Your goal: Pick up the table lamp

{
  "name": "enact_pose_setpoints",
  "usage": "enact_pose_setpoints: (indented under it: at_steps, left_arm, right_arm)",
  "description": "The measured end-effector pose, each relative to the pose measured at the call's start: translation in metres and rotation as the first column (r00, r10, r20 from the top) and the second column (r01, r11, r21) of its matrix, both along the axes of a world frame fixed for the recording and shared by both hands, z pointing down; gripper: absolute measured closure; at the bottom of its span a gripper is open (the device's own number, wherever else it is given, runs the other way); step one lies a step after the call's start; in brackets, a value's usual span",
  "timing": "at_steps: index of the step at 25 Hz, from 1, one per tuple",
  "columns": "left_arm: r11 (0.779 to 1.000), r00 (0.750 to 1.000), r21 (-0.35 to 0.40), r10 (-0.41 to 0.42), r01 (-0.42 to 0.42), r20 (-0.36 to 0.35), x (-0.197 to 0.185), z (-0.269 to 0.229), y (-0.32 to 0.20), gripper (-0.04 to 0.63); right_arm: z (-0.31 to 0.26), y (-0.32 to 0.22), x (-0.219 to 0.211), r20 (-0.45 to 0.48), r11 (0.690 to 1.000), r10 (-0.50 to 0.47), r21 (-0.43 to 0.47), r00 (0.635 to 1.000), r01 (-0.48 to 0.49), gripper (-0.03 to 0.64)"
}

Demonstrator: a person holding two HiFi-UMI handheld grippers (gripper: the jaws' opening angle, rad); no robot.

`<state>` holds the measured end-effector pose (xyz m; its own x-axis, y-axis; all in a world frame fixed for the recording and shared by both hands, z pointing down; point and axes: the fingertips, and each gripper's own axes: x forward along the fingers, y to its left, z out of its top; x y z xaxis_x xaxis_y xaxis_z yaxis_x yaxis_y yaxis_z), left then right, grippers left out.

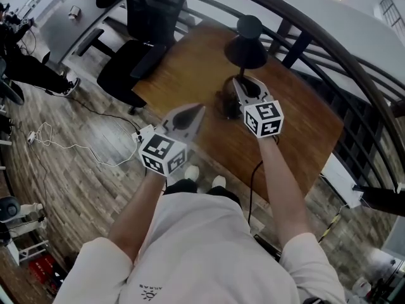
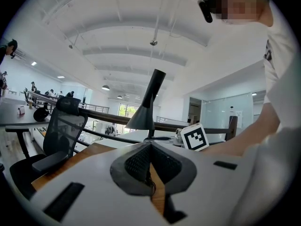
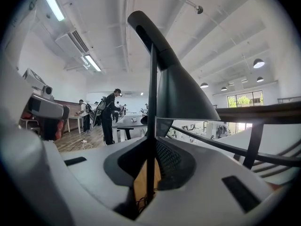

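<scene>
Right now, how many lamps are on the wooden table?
1. The black table lamp stands toward the far side of the wooden table, its thin stem clamped between the jaws of the right gripper. The grippers cover a little of the table.
</scene>
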<state>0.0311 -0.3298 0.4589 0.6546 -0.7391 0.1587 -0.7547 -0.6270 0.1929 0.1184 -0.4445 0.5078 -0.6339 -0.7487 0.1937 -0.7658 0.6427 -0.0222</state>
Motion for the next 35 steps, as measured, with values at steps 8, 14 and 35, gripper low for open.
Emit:
enact_pose_setpoints:
  at_steps: [8, 14, 35]
  left_arm:
    - [0.999, 0.999, 0.008, 0.039, -0.039, -0.006, 0.001, -0.008, 0.003, 0.591]
    - [0.996, 0.996, 0.018, 0.082, -0.082, -0.019, 0.003, -0.013, 0.003, 0.591]
    - [0.98, 0.982, 0.077, 0.188, -0.185, -0.023, 0.004, -0.037, -0.012, 0.591]
  right_arm:
    - [-0.021, 0.014, 0.004, 0.028, 1.0, 0.017, 0.009, 0.999, -0.017, 0.555]
    - [-0.04, 0.022, 0.013, 0.042, 0.997, 0.065, 0.025, 0.997, -0.066, 0.555]
    - [-0.142, 0.075, 0.056, 0.068, 0.974, 0.159, 0.151, 0.985, -0.168, 0.553]
